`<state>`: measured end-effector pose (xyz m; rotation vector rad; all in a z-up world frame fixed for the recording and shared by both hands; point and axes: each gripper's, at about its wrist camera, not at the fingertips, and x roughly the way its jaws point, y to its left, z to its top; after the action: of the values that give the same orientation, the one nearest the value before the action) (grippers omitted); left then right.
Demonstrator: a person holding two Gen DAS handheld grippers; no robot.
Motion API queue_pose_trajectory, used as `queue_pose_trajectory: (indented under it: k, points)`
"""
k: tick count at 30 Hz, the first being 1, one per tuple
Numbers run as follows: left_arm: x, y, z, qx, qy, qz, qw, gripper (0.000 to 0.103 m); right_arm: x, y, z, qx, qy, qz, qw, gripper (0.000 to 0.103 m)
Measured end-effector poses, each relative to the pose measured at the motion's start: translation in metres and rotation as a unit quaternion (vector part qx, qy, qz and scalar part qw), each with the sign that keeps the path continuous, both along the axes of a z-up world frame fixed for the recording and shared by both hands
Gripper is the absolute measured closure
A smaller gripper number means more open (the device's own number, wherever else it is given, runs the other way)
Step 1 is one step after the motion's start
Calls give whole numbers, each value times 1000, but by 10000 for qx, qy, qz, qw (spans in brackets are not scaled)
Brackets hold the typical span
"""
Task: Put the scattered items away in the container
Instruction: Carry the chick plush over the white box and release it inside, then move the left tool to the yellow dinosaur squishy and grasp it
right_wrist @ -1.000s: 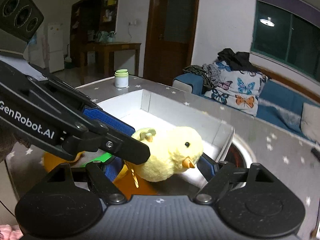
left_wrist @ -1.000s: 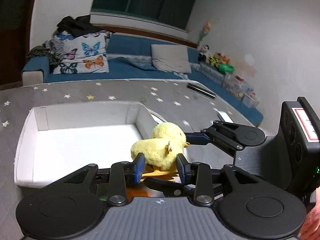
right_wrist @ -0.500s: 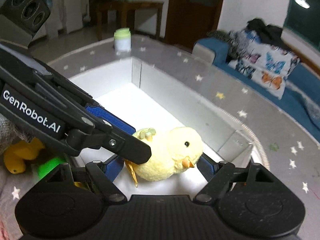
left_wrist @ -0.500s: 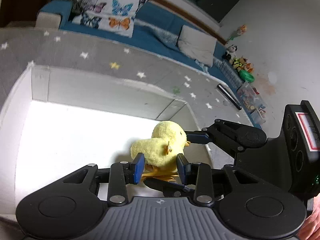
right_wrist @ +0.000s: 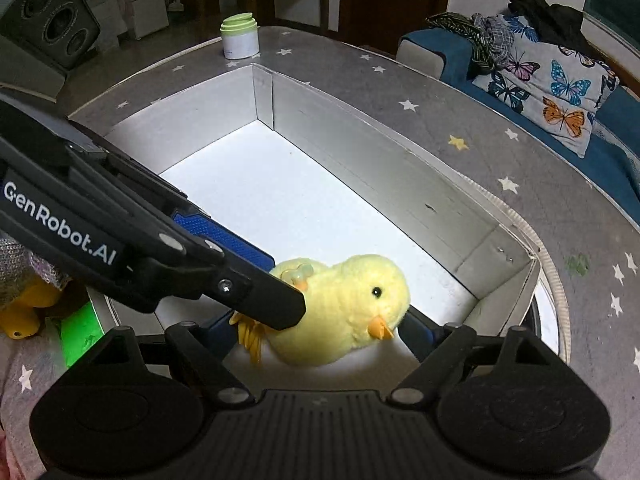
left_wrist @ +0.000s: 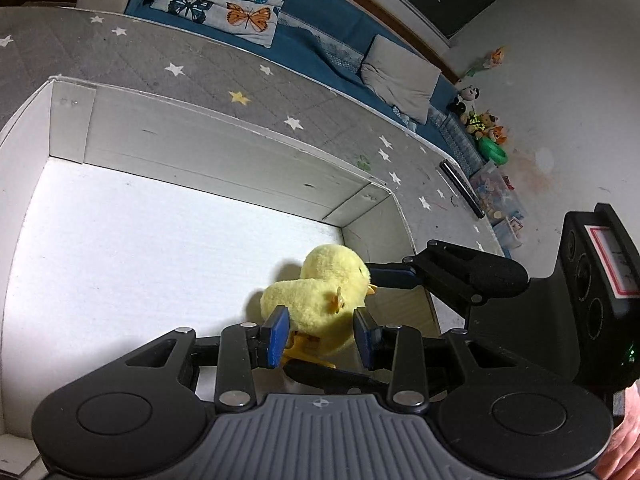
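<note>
A yellow plush chick (left_wrist: pixel 320 300) (right_wrist: pixel 340 308) is held from two sides, above the near right corner of a white cardboard box (left_wrist: pixel 200 148) (right_wrist: pixel 360 152). My left gripper (left_wrist: pixel 320 334) is shut on the chick's rear body, its blue pads pressing both flanks. My right gripper (right_wrist: pixel 320 328) is shut on the chick from the side, one finger by the beak and one by the tail. The right gripper's finger also shows in the left wrist view (left_wrist: pixel 460 272). The box's white floor shows no other items.
The box sits on a grey star-patterned table (left_wrist: pixel 260 92). A white jar with a green lid (right_wrist: pixel 239 36) stands beyond the box's far corner. A yellow toy (right_wrist: pixel 20 312) and a green item (right_wrist: pixel 78 328) lie left of the box. A black remote (left_wrist: pixel 460 188) lies near the table's far edge.
Both grippers have carried the chick from beside the box's outer edge to above its inside, and both views now tilt down into the box. The grip on the chick is unchanged.
</note>
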<state>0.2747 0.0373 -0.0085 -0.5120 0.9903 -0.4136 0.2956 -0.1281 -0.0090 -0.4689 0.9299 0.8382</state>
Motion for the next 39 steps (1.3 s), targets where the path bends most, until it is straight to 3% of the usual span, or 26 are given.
queue_pose_trajectory:
  k: [14,17,25,32,39]
  points:
    - [-37,4,32,66,-594,50,9982,65,-22,-32,28,638,-474,-511,9955,5]
    - [-54,9,40,74,-774,109,9969,65,-40,-46,41,1031,-762,-685,9894,0]
    - [-109,19,56,110,-1176,265,9926,65,-112,-74,55,2073,-1279,-854,9661,0]
    - [-158,33,57,292,-1332,553,9891,65,-151,-77,45,2772,-901,-781,9534,0]
    - [-199,60,46,504,-1238,1112,9848,65,-167,-45,23,2671,-555,-100,9620,0]
